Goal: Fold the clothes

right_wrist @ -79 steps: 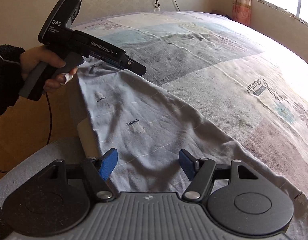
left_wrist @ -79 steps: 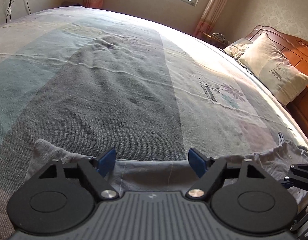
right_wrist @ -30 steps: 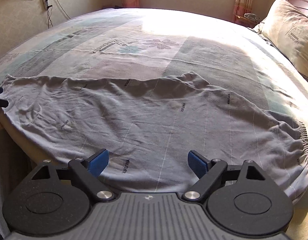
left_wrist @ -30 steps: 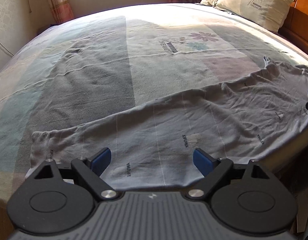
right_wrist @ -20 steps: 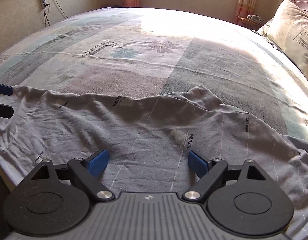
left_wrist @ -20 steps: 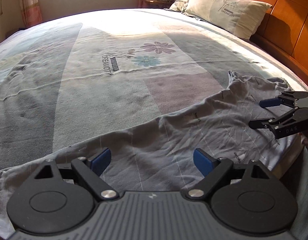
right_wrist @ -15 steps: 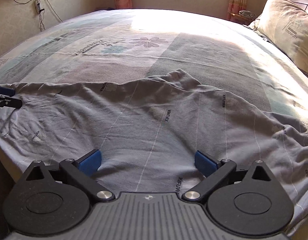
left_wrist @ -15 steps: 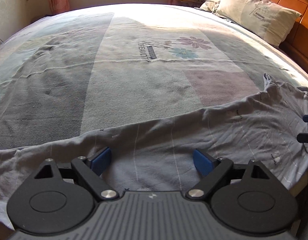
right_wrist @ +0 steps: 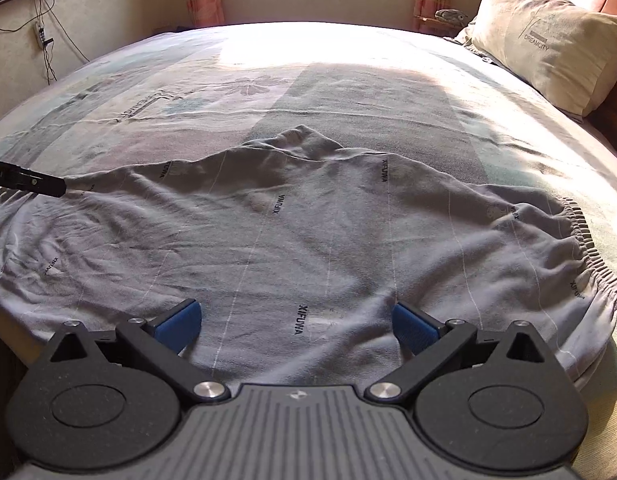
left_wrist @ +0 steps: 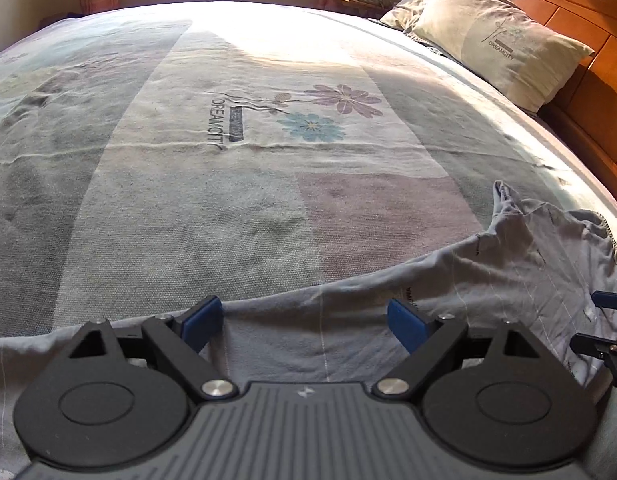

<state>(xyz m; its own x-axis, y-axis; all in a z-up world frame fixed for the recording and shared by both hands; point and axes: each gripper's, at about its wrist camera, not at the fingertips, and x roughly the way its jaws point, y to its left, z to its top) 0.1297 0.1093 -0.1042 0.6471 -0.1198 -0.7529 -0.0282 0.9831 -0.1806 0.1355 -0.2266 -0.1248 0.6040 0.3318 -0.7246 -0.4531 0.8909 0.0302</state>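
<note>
I am looking at a wide bed (left_wrist: 188,208) whose patchwork cover (right_wrist: 388,92) is lying flat in grey, pale green, cream and pink panels, with printed flowers and the word DREAMCITY. Sunlight is falling across its far half. A grey garment (right_wrist: 308,240) printed with XIFUWA is lying spread and wrinkled along the near edge, its elastic hem (right_wrist: 588,248) sitting toward the right, a little of the cloth drooping over the side. A beige pillow (left_wrist: 496,36) is leaning at the head end against the wooden headboard (left_wrist: 580,12)
</note>
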